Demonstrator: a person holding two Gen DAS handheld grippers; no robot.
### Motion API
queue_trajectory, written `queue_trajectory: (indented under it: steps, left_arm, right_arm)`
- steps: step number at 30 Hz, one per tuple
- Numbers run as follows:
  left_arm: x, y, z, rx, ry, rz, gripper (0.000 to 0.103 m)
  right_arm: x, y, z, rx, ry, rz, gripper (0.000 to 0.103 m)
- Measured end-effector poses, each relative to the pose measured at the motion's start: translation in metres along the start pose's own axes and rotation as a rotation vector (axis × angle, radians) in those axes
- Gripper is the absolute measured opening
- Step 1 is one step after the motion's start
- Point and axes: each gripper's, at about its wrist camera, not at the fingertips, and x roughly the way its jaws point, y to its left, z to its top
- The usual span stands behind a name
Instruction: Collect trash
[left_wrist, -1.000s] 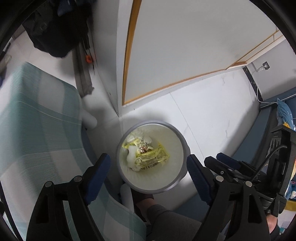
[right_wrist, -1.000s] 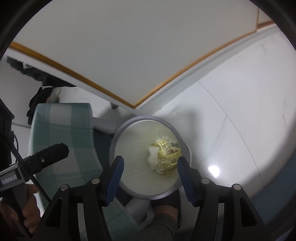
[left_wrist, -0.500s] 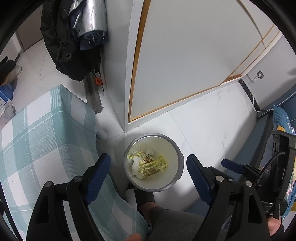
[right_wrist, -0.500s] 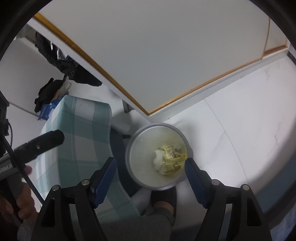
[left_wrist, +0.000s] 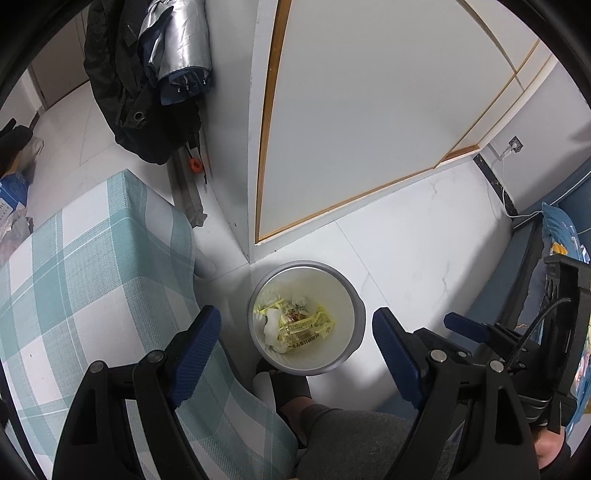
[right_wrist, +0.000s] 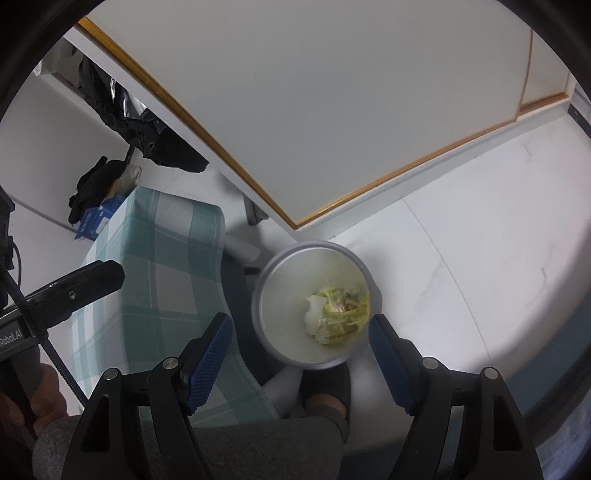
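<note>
At the left of the left wrist view a cloth (left_wrist: 85, 266) in pale green and white checks drapes over a flat top, soft and woven, its edge hanging down in a fold. Above it, in the upper left of the frame, a dark jacket (left_wrist: 125, 81) hangs with a silvery folded umbrella (left_wrist: 177, 48), probably parked there out of the way.

Lower centre, the left gripper (left_wrist: 293, 341) hangs with its jaws wide and nothing between its ribbed blue pads. Framed between them stands the bin (left_wrist: 354, 314), a round pail with a smooth grey rim and pale inner wall, set on the glossy white tile floor (left_wrist: 424, 258) beside the wall corner, within easy reach of a seated leg. In its bottom lies the trash (left_wrist: 299, 325): crinkly yellow wrappers and a crumpled white tissue.

In the right wrist view the right gripper (right_wrist: 301, 345) also hangs above the bin, its jaws having just been opening, now wide and empty; I judge a drop is done. At the far right of the left view a blue cushion (left_wrist: 561, 236) shows.
</note>
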Motion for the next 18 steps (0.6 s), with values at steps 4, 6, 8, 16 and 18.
queue_trajectory:
  steps: [4,6,8,16,18]
  left_arm:
    - [-0.001,0.001,-0.001,-0.007,-0.003,0.002,0.082]
    - [-0.001,0.001,-0.002,-0.008,-0.002,0.001,0.082]
    - [-0.002,0.000,-0.002,-0.007,-0.003,0.003,0.082]
    - [-0.008,0.002,-0.002,-0.016,-0.049,0.001,0.082]
    - [-0.011,0.002,-0.002,-0.012,-0.069,0.008,0.082]
  right_arm:
    - [0.001,-0.001,-0.001,0.001,0.003,-0.003,0.076]
    - [0.001,-0.002,0.000,0.003,0.005,-0.003,0.076]
    - [0.000,-0.002,0.000,0.004,0.000,0.001,0.076]
    - [0.000,-0.004,0.000,0.007,-0.001,-0.001,0.076]
    - [0.000,-0.004,0.000,0.008,0.000,-0.001,0.076]
